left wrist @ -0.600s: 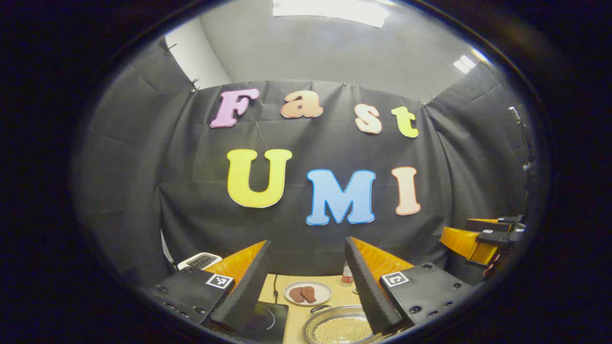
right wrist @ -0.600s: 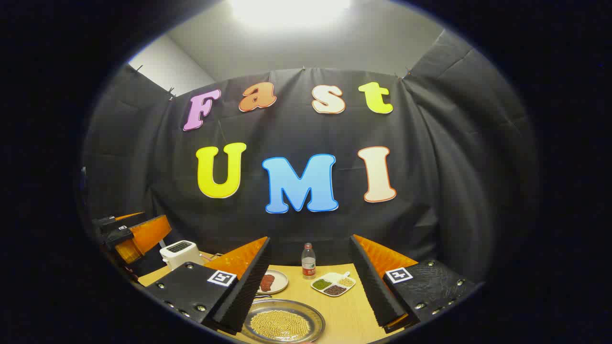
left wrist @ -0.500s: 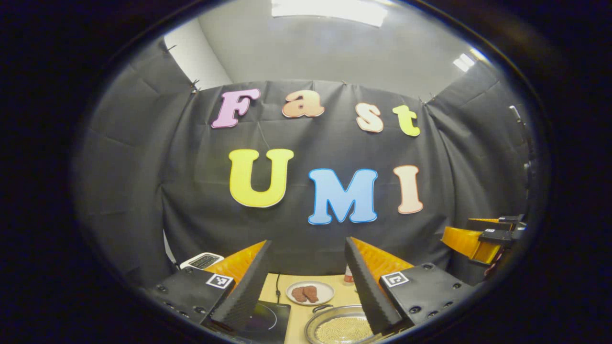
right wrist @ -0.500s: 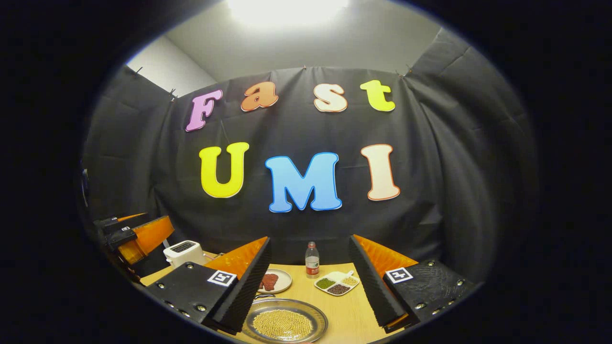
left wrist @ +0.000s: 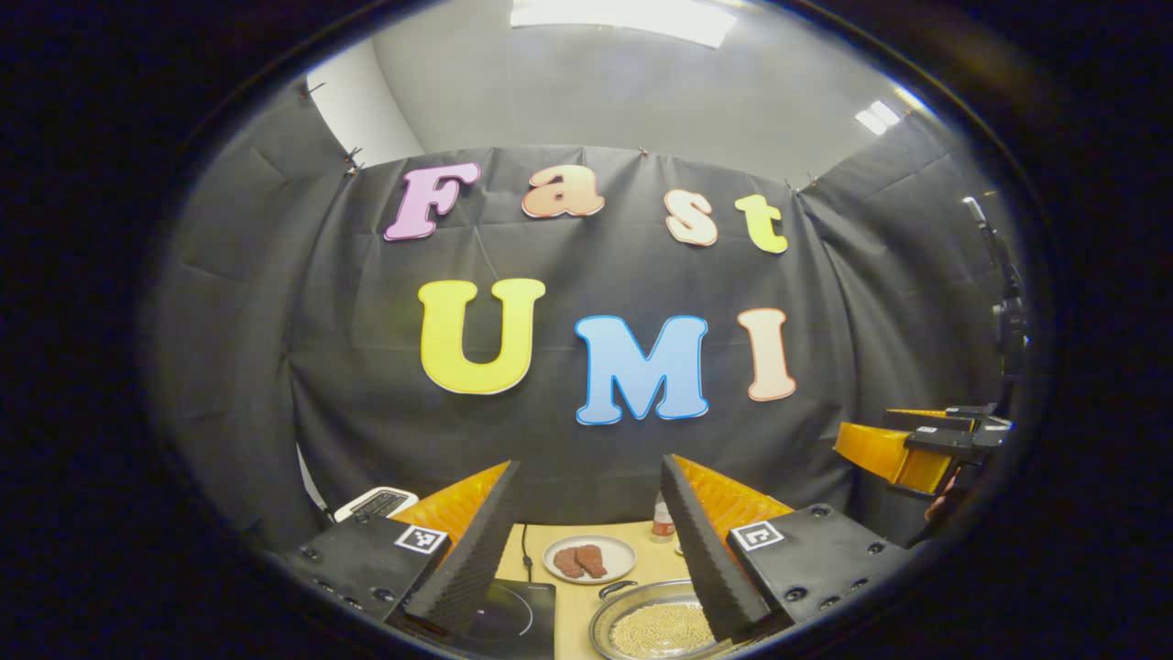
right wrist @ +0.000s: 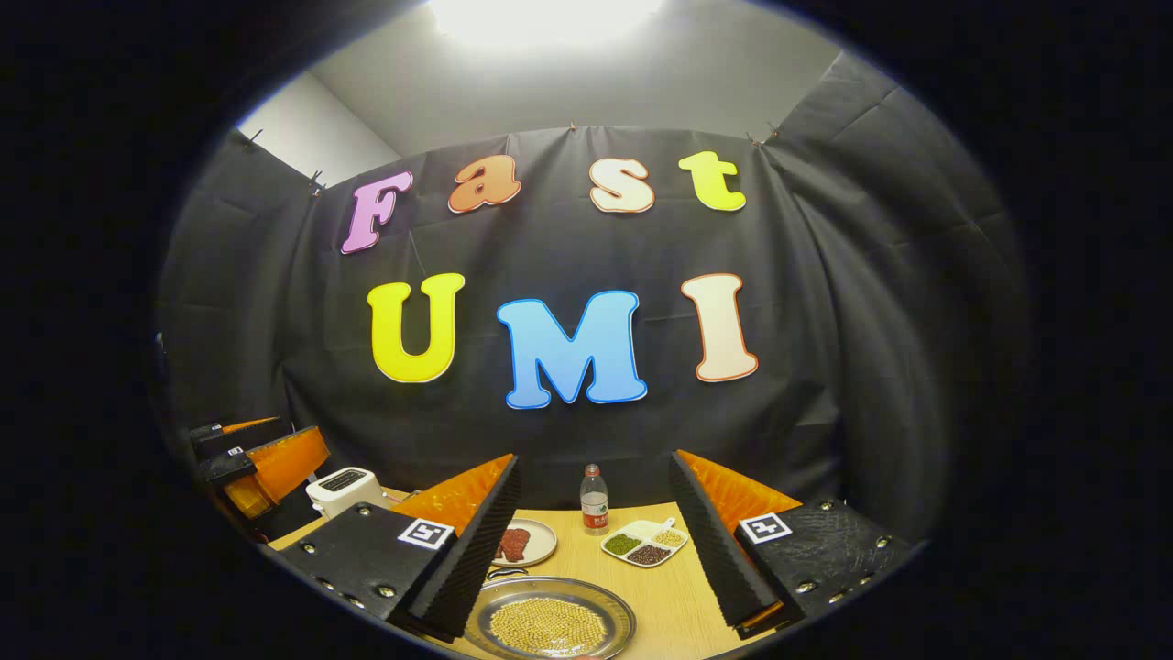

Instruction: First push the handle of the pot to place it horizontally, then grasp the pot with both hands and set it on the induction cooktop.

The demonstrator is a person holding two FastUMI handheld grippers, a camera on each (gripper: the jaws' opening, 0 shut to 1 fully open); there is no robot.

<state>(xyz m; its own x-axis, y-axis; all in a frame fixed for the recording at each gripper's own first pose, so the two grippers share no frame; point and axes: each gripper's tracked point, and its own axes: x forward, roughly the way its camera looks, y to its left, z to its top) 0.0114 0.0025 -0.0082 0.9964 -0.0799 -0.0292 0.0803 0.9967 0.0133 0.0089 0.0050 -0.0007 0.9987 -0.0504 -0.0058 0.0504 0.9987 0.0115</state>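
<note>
The pot (right wrist: pixel 550 626), a shallow metal pan filled with small pale beads, rests on the wooden table (right wrist: pixel 664 600). One loop handle (left wrist: pixel 616 589) shows at the pot's far rim in the left gripper view; its angle cannot be judged with certainty. The induction cooktop (left wrist: pixel 509 614) lies just beside the pot, apart from it, with its cable running away toward the wall.

Beyond the pot stand a plate of meat (right wrist: pixel 524 543), a divided dish of beans (right wrist: pixel 646 544) and a small bottle (right wrist: pixel 594 500). Farther from the pot, past the cooktop, sits a white toaster (right wrist: pixel 345 488).

The left gripper (left wrist: pixel 586 541) hangs above the pot and cooktop, fingers spread wide, nothing between them. The right gripper (right wrist: pixel 591 541) is likewise raised over the pot, fingers apart and empty. Neither touches the pot.

Finding: no step appears complete. The pot is off the cooktop and no handle is engaged. Outstanding, by judgement: descent to the pot, the push to level the handle, the two-sided grasp, the lift and the transfer onto the cooktop
</note>
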